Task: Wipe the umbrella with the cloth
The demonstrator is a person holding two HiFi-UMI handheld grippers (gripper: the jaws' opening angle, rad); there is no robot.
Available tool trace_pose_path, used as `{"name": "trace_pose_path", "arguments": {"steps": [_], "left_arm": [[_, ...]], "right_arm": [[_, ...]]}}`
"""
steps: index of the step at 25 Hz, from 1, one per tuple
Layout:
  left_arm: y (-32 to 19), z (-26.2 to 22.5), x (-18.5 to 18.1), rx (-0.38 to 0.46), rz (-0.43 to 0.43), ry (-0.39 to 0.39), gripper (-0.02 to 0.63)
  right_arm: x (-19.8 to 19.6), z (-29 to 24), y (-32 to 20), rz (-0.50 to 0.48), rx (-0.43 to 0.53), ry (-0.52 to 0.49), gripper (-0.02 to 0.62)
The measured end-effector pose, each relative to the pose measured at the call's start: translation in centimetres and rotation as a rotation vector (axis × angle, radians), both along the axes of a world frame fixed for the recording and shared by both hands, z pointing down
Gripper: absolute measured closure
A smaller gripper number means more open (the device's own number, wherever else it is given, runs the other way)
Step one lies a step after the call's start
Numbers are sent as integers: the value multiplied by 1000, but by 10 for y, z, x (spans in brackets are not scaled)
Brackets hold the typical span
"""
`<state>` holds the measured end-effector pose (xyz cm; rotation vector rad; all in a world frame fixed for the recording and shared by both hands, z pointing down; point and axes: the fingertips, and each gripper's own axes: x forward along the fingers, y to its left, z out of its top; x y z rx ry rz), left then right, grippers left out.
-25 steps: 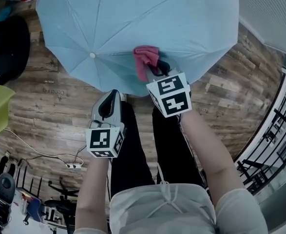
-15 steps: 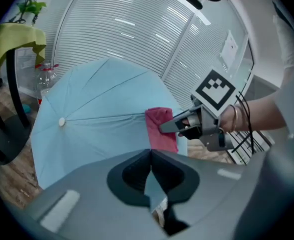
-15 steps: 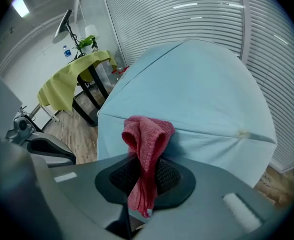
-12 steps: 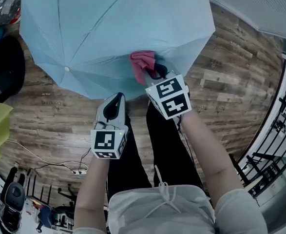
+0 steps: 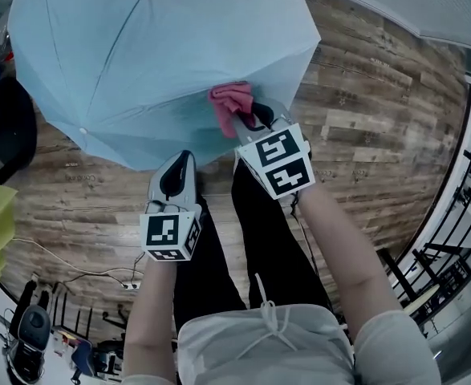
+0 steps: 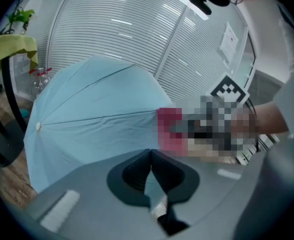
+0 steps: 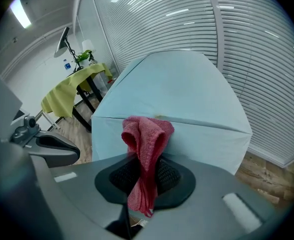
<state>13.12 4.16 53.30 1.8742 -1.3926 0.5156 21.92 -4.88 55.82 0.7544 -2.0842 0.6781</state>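
Two tools clamped: L tool (image 5: pixel 182 160) on umbrella (image 5: pixel 139 54) edge, R tool (image 5: pixel 249 119) on cloth (image 5: pixel 229 99).

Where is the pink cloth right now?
The cloth sits near the head view's centre, clamped in the right gripper and resting on the umbrella canopy's near edge.

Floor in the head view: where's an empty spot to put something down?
The bare wooden floor between the umbrella and the black railing is free. Another strip lies between the umbrella's edge and the power strip. Bottom left is crowded with equipment.
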Motion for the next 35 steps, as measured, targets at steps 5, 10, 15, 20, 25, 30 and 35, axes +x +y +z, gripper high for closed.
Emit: {"name": "trace_pose_path", "arguments": {"steps": [5, 10, 15, 20, 25, 30, 35], "left_arm": [[-14, 3, 45, -11, 35, 18, 599], [-26, 5, 86, -19, 89, 29, 598], [-42, 6, 96, -10, 102, 15, 598], [-61, 14, 104, -23, 80, -6, 598], [-86, 16, 112, -17, 29, 3, 598], [-108, 16, 129, -16, 4, 10, 598], [-131, 5, 154, 14, -6, 47, 599]], "right_arm": [[44, -4, -22, 91, 23, 46, 532], [75, 10, -38, 143, -23, 44, 532], [95, 25, -52, 208, -48, 30, 532], [129, 45, -71, 267, -68, 58, 532], [154, 61, -97, 298, -91, 73, 532], [172, 71, -116, 299, -104, 92, 532], [197, 74, -130, 319, -103, 113, 532]]}}
